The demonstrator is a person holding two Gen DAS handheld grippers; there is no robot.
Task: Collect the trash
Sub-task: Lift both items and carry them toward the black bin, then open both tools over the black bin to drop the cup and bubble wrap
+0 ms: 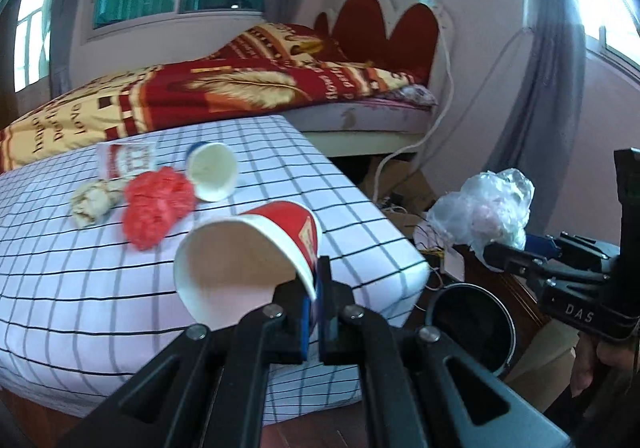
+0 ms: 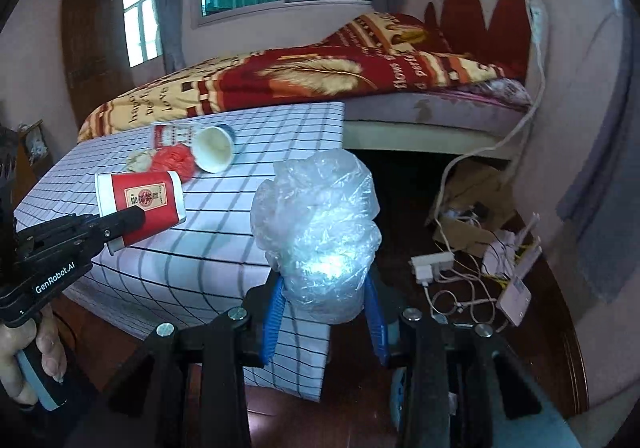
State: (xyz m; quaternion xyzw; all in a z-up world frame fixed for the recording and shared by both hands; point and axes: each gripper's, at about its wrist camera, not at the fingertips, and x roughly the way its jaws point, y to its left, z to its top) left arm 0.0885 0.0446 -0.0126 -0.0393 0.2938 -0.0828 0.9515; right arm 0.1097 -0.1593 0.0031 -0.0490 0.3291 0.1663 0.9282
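The left claw (image 1: 316, 312) is clamped on the rim of a red paper cup (image 1: 256, 248), held over the near edge of the checked tabletop (image 1: 100, 288). The right claw (image 2: 326, 312) grips a crumpled clear plastic bag (image 2: 320, 232) right of it. Farther left on the tabletop lie a white cup (image 1: 212, 172), red netting (image 1: 156, 208) and crumpled paper (image 1: 92, 202); a black bin (image 1: 472, 324) stands below.

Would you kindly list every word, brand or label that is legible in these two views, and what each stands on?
"GenRobot.AI": left gripper body.
"DAS": right gripper body, cut off.
"love", "perfect": bed blanket; its other words are blurred.
Red paper cup: emblem characters too small to read.
Red-and-white packet: print blurred.
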